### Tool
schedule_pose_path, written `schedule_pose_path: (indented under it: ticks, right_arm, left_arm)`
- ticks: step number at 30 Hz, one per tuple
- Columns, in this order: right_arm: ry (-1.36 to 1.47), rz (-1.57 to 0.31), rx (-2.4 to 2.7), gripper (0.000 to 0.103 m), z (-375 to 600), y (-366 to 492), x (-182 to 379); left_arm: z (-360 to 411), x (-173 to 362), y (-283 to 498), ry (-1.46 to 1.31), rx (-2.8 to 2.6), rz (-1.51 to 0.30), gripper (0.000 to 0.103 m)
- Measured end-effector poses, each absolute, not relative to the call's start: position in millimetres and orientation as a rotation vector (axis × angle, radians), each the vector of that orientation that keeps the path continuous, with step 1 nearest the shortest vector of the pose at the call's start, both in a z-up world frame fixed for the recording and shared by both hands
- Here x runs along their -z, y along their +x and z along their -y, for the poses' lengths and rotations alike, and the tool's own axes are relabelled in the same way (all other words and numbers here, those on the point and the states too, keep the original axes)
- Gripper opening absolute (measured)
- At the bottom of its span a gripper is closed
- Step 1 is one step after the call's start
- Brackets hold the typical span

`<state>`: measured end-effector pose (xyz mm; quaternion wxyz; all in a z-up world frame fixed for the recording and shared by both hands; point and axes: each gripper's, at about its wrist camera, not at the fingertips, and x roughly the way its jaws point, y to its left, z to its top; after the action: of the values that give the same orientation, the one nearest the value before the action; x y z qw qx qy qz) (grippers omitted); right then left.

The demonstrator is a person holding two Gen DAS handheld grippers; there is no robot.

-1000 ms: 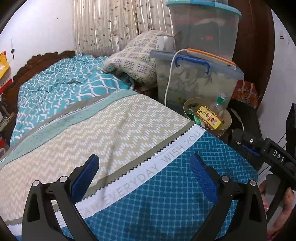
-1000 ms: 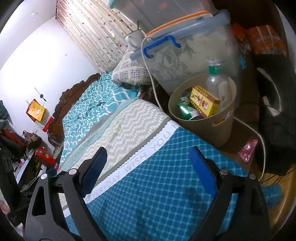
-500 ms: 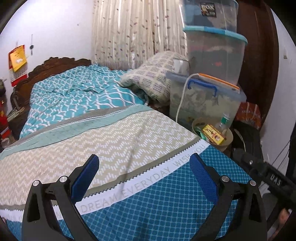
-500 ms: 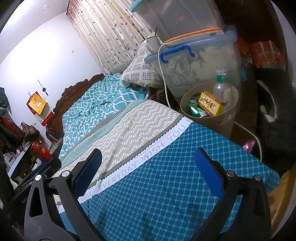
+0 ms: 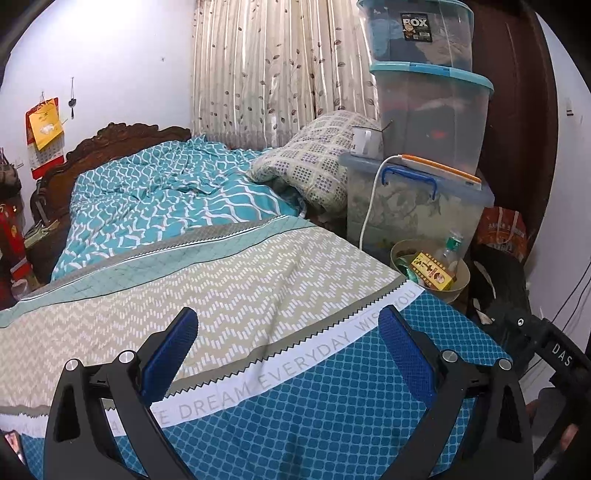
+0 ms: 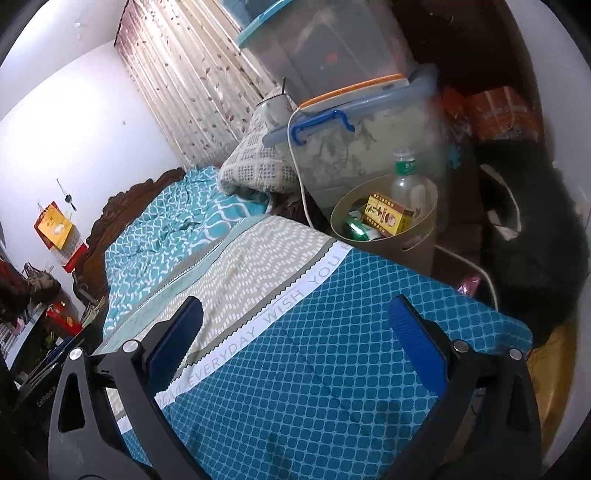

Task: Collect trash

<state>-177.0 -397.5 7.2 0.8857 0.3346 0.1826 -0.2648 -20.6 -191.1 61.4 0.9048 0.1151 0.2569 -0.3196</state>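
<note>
Both grippers pulled back and up from the bin [image 5: 458, 291]: it now sits smaller and farther off beyond the bedspread [image 5: 258, 288]. Right gripper [image 6: 295, 332] jaws spread slightly wider, nothing between them. Top storage box [image 5: 417, 33] now in left view.

A bed [image 5: 110, 177] carries a patterned quilt [image 5: 229, 295], a teal duvet [image 5: 166, 199] and a pillow [image 5: 317, 162].

We look from both wrists down along the fingers, low over the foot of the bed [image 5: 295, 406]. The left view faces the headboard [image 5: 122, 140] and curtain [image 5: 280, 66]; the right view tilts toward the bin [image 6: 384, 218]. Both share the bed, bin and boxes [image 5: 417, 199].
</note>
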Motion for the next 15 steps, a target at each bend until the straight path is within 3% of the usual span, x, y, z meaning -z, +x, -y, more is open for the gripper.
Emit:
schedule_pose_path:
  ticks: [15]
  right_arm:
    - [0.723, -0.385, 0.517, 0.099, 391.6, -170.9, -4.5]
  left_arm:
    - [178.5, -74.7, -34.4, 0.271, 0.624, -0.472, 0.094]
